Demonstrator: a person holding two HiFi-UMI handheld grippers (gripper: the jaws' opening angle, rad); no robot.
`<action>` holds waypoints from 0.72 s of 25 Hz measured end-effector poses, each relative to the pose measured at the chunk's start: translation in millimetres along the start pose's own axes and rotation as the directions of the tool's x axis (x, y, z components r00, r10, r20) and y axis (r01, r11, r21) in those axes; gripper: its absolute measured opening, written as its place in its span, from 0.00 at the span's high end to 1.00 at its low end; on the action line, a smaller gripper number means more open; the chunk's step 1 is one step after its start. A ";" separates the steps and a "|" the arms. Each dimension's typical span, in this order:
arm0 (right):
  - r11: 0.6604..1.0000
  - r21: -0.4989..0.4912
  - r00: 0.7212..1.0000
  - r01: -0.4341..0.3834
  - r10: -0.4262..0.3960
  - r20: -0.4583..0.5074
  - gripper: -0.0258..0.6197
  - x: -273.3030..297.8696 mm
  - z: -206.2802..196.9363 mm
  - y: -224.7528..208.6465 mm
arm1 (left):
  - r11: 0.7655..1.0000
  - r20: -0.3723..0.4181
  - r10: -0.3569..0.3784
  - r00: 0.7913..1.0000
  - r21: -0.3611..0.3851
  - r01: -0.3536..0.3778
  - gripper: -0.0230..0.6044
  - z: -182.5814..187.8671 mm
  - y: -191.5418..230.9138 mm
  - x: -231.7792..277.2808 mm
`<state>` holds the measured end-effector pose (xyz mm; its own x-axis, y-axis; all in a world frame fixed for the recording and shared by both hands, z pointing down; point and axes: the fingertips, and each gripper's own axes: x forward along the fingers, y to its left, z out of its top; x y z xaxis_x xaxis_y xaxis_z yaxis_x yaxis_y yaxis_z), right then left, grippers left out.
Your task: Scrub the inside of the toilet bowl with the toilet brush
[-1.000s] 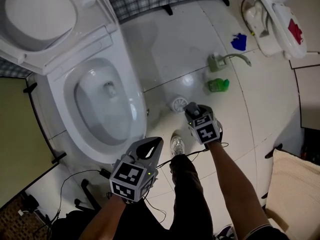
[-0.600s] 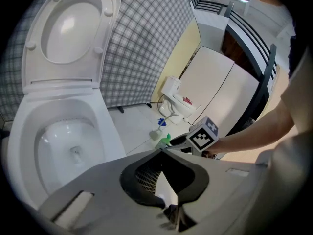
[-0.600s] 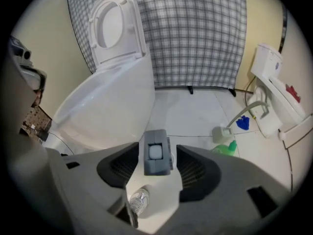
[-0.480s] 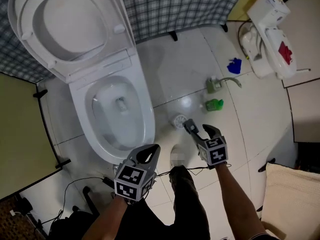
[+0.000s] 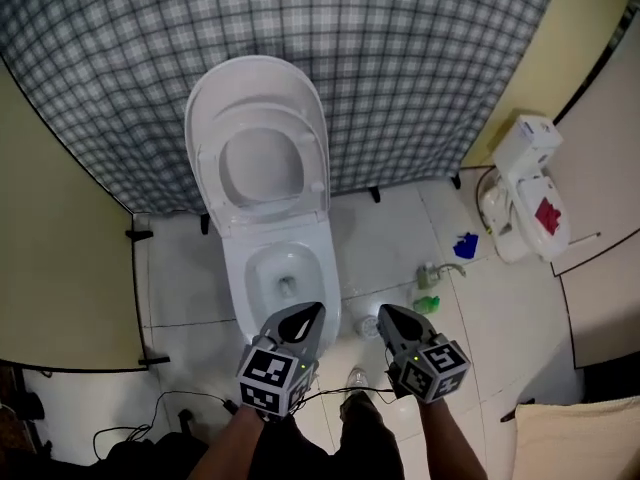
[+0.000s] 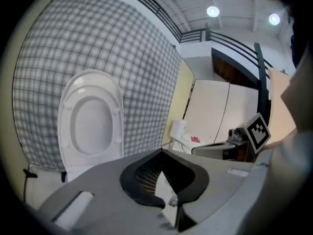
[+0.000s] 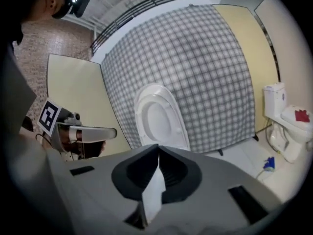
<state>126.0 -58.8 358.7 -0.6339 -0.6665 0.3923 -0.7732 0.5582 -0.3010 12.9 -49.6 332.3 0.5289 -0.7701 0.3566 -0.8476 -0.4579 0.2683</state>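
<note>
- left gripper (image 5: 314,310): jaws together at the tips, nothing between them; it hangs over the front lip of the toilet bowl (image 5: 238,298).
- right gripper (image 5: 384,313): jaws closing down pad to pad, empty as well; it hangs over the floor tiles just right of the bowl.
- toilet brush (image 5: 366,326): i take the small round white thing on the floor for it, seen from the top. it stands between the bowl's front right side and the right gripper, just beside that gripper's tip and partly under it.
- its long axis looks upright, so it appears end-on from the head view; the handle cannot be made out.
- the right gripper is clearly the nearer one; the brush lies below and slightly left of it.
- the seat and lid (image 5: 262,158) are raised and the bowl is open.
</note>
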 end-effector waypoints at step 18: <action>0.919 -0.273 0.896 -0.285 0.356 0.265 0.95 -1.5 238.4 193.4 | 0.989 0.316 0.098 0.944 0.070 -0.126 0.95 197.4 39.7 -145.0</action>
<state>-26.9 -67.7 92.7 -0.8483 -0.5293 0.0137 -0.5250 0.8376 -0.1512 -106.1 -43.8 114.6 0.4022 -0.9121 0.0797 -0.9086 -0.3869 0.1574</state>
